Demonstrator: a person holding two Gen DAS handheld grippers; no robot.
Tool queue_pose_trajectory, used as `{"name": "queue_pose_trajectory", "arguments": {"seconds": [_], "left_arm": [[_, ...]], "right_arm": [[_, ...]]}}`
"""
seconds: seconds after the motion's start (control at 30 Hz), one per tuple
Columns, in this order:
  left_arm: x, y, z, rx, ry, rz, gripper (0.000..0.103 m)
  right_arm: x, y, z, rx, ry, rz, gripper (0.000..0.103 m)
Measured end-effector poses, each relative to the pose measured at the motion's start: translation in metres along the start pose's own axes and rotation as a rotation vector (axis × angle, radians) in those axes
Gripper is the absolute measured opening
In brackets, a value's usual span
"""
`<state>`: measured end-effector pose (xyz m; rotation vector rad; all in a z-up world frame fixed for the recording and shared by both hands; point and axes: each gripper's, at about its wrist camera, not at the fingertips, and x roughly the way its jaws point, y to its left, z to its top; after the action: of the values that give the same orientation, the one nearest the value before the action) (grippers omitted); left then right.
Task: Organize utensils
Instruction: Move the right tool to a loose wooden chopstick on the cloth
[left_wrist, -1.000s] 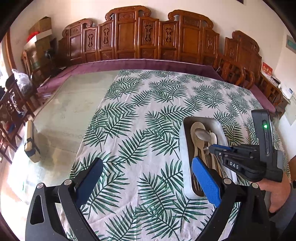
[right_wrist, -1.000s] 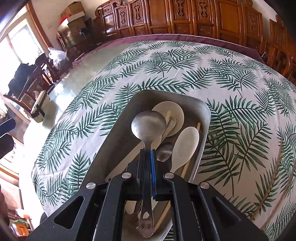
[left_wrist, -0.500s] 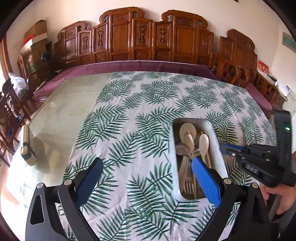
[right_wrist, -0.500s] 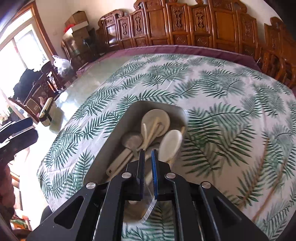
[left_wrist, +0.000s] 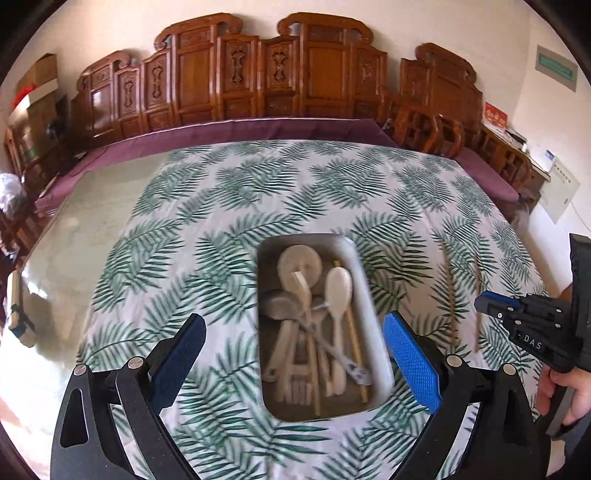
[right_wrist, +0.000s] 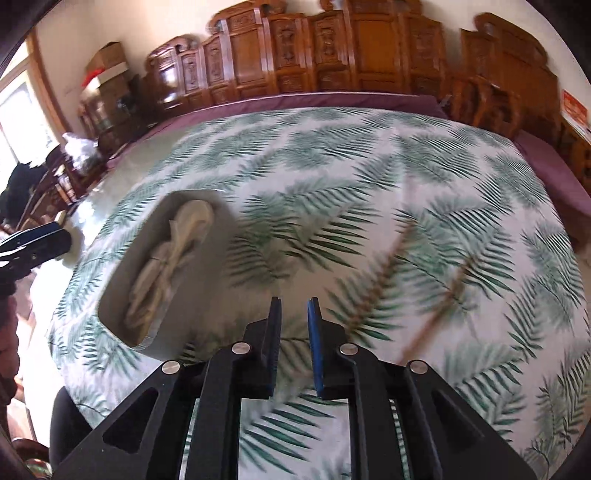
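**Tray mostly loaded, two chopsticks left out**

Utensils piled in tray (left_wrist: 364, 291), between the wide-open, empty left gripper (left_wrist: 295, 354) fingers. Right gripper (right_wrist: 293, 347) fingers just parting, narrow gap, nothing held. Two chopsticks (right_wrist: 384, 280) lie on table (right_wrist: 332, 155) ahead-right of them, likely next.

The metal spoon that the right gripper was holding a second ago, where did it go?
The right gripper let it go into the tray, where it now lies among the other utensils. The gripper then swung right, away from the tray and over the leaf-print tablecloth; its jaws have just been opening, with nothing between them. The left gripper stays wide open and empty, now framing the tray.
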<state>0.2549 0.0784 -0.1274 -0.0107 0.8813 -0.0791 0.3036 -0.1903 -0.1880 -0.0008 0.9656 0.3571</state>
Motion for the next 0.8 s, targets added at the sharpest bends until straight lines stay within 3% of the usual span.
{"name": "queue_pose_trajectory", "arguments": {"seconds": [0.07, 0.4, 0.8], "left_arm": [[0.004, -0.010, 0.001, 0.011, 0.005, -0.009, 0.093], [0.030, -0.053, 0.005, 0.052, 0.032, -0.040, 0.093], [0.055, -0.083, 0.007, 0.086, 0.070, -0.039, 0.093]], "right_arm": [[0.002, -0.017, -0.006, 0.019, 0.006, -0.024, 0.027], [0.029, -0.071, -0.021, 0.068, 0.075, -0.097, 0.029], [0.058, -0.094, -0.015, 0.087, 0.114, -0.148, 0.035]]}}
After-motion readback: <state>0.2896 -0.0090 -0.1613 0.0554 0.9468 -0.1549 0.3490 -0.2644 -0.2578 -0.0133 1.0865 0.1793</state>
